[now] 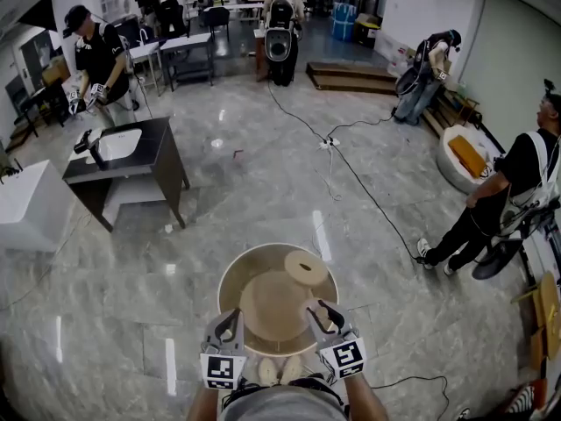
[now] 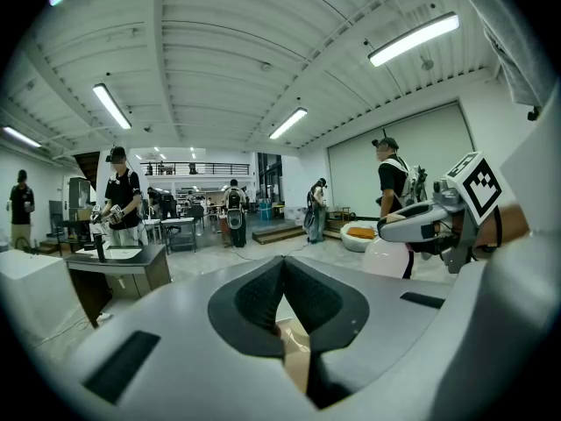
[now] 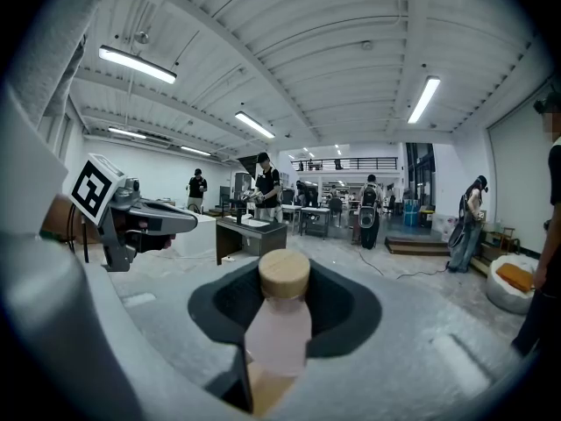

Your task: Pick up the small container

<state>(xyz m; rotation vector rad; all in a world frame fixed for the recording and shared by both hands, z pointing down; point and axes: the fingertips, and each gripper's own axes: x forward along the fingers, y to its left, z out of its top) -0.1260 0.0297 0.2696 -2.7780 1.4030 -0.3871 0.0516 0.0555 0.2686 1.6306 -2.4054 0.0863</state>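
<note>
Item: small container (image 3: pixel 279 323), pale pink body with a round wooden cap, upright. Location: clamped between the jaws of the right tool (image 3: pixel 282 298), above the round tan surface (image 1: pixel 230 274) (whether its base clears the surface cannot be told). The right gripper view shows the grip head-on; the head view shows mainly the cap (image 1: pixel 306 268) from above. Left tool (image 2: pixel 282 268): jaw tips together, nothing held, level with and beside the right tool.

Your L gripper (image 1: pixel 230 327) & R gripper (image 1: pixel 326 316) are both over the near edge of the round tan table (image 1: pixel 230 279); the pale small container (image 1: pixel 312 310) is between the R jaws, a wooden disc (image 1: pixel 306 267) just beyond
</note>
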